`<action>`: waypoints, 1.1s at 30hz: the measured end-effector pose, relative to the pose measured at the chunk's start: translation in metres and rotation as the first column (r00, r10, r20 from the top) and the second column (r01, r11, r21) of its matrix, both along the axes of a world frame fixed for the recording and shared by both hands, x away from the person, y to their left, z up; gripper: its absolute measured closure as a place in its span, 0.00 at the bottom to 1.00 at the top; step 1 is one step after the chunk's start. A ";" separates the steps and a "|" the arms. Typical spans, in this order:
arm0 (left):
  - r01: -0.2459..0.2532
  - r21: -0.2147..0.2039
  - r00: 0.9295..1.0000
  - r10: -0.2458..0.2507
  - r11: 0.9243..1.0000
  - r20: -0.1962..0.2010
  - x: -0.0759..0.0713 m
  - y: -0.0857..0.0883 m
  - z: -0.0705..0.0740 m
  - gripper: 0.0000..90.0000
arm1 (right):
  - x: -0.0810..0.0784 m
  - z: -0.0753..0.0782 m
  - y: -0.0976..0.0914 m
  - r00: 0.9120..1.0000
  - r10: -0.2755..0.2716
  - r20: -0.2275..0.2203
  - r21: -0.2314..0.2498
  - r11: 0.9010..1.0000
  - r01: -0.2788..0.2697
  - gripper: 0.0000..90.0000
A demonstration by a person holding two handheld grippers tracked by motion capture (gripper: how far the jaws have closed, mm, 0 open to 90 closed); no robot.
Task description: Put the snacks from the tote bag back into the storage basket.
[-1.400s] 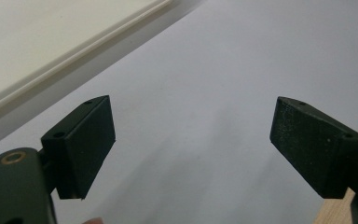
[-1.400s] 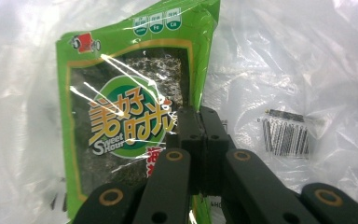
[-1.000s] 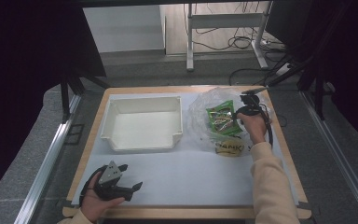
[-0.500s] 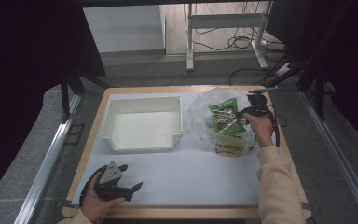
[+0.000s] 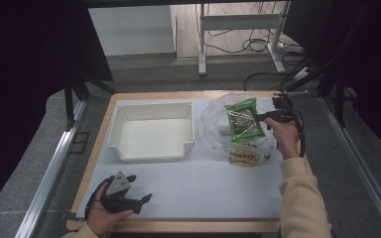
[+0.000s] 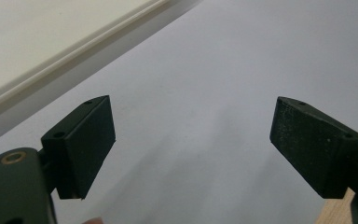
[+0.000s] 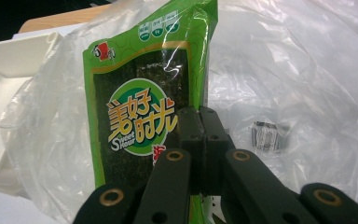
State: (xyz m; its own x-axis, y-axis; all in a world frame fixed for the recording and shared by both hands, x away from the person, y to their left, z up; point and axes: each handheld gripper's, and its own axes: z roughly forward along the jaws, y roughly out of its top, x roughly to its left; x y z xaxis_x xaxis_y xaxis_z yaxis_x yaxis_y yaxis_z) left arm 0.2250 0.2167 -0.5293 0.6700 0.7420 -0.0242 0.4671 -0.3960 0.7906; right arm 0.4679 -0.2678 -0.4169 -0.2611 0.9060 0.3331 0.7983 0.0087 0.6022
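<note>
At the worktop's (image 5: 198, 193) near-left corner the left hand-held gripper (image 5: 140, 200) rests released. The white tray (image 5: 151, 131) is empty. Right hand-held gripper (image 5: 258, 118) is clenched on the green packet (image 5: 243, 119) above the plastic bag (image 5: 218, 129), far-right; placement apparently remains.

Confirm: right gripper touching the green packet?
Touching. Right gripper view: right gripper fingers are closed on the green packet edge, lifting it over the plastic bag.
</note>
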 end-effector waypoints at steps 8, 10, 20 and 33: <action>-0.009 0.013 1.000 0.009 1.000 0.014 0.000 0.001 0.000 0.16 | -0.005 0.008 -0.004 0.999 0.006 0.047 0.038 0.999 -0.008 1.00; -0.006 0.014 1.000 0.005 1.000 0.011 0.000 0.000 0.000 0.16 | -0.007 0.009 -0.005 0.998 0.006 0.060 0.049 0.999 -0.009 1.00; -0.008 0.009 1.000 0.008 1.000 0.006 0.000 0.000 0.000 0.16 | -0.010 0.015 -0.002 0.995 0.025 0.092 0.089 0.995 -0.033 1.00; -0.003 0.015 1.000 0.003 1.000 0.005 0.000 -0.001 -0.001 0.16 | -0.012 0.021 0.003 0.991 0.045 0.126 0.126 0.990 -0.061 1.00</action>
